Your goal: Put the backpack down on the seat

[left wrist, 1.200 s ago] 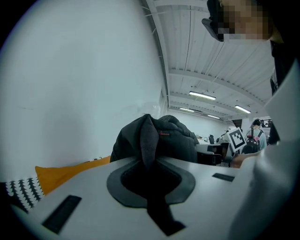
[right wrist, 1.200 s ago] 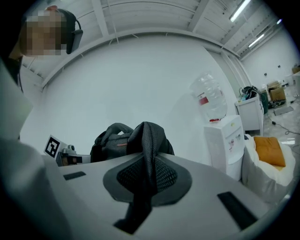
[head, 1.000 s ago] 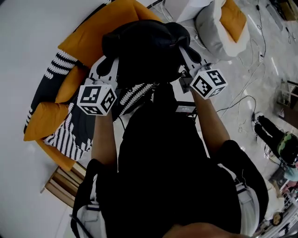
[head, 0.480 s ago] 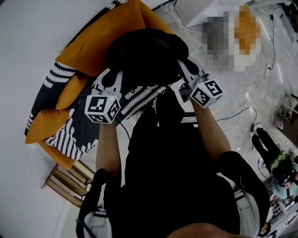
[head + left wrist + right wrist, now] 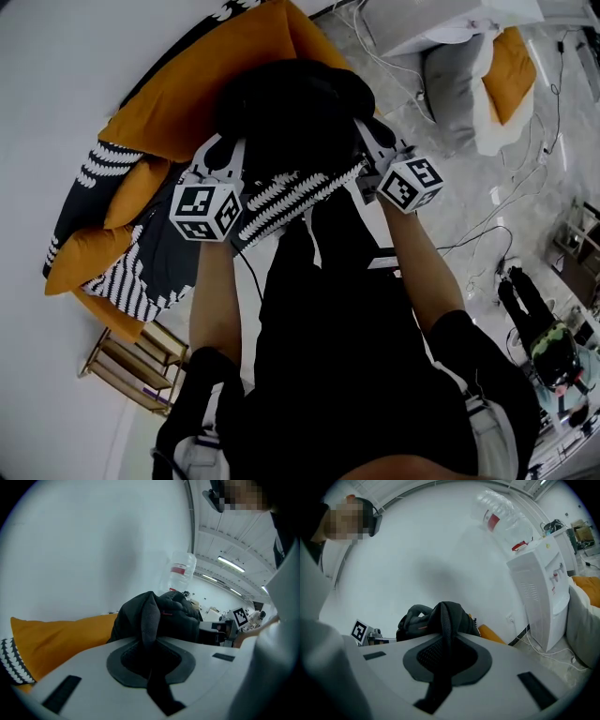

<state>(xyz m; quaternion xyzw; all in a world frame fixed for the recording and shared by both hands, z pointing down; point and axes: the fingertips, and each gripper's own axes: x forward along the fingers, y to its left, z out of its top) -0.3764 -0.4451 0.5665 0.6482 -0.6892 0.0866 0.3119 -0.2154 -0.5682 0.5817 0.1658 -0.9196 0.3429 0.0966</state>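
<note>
- Risk first: my left gripper (image 5: 223, 157) has its jaws pinched nearly closed on the left strap (image 5: 149, 616), and my right gripper (image 5: 373, 141) is clamped the same way on the right strap (image 5: 446, 620). I only have webbing, so if either strap slides through the pads, that side drops and the bag lands lopsided.
- The seat (image 5: 155, 248) below the jaws is lumpy, with an orange cushion (image 5: 202, 84) sloping up beyond the tips and a striped throw (image 5: 286, 192) under them. Released on that slope, the bag could roll back toward me.
- I can't tell whether the bag's base touches anything yet; letting go too high means a flop.
- The backpack (image 5: 291, 112) is black, soft and slumped into a rounded heap just beyond both jaw tips, between the two grippers, over the cushion. Each strap stands as a padded ridge rising from its jaw gap.
</note>
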